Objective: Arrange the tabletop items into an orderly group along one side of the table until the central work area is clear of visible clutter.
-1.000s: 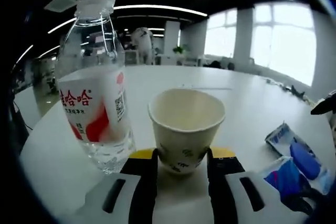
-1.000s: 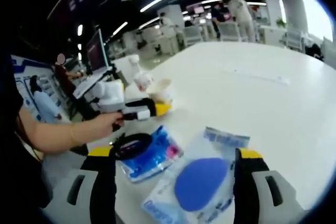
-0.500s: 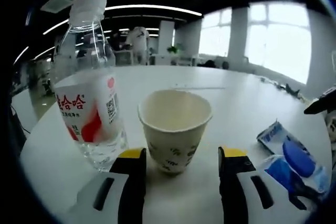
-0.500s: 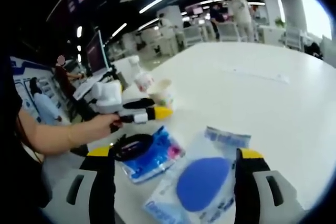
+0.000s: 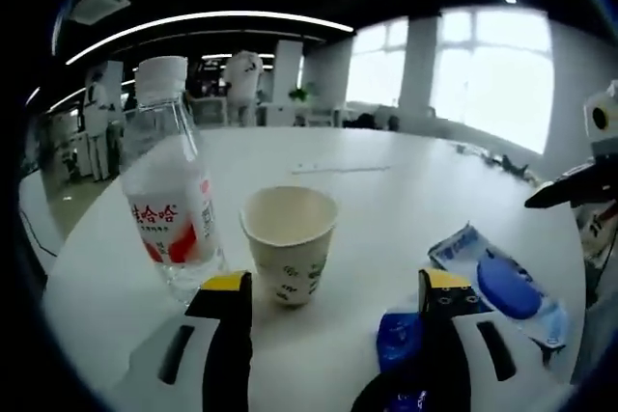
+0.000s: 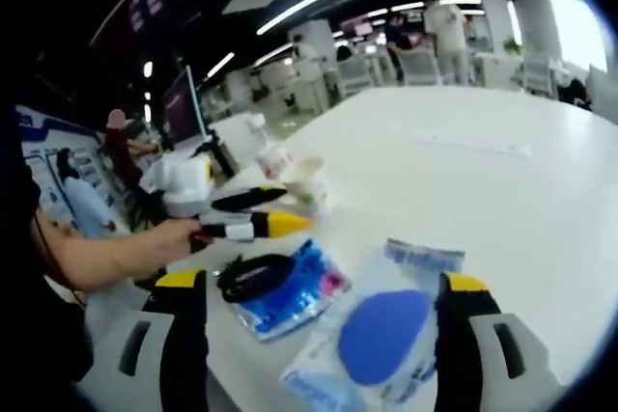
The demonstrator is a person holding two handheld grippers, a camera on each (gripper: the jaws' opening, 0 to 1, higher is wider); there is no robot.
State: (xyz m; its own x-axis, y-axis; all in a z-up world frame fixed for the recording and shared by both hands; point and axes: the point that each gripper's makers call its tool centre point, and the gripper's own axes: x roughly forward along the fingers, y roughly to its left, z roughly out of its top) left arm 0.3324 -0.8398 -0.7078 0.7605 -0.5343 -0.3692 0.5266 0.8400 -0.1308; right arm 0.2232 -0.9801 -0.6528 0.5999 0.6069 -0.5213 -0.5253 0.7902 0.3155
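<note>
Leftmost, a water bottle [image 5: 174, 214] is seen upright on the white table [image 5: 386, 190], a paper cup [image 5: 288, 243] just beside it. The left gripper [image 5: 333, 287], held level in a hand [image 6: 145, 243], is spread apart with nothing held. Rightward, two blue packets [image 6: 386, 335] lie between the right gripper [image 6: 314, 287]'s parted jaws.

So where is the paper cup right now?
In the left gripper view, the paper cup stands on the white table, just right of the water bottle, beyond the open left claw.
</note>
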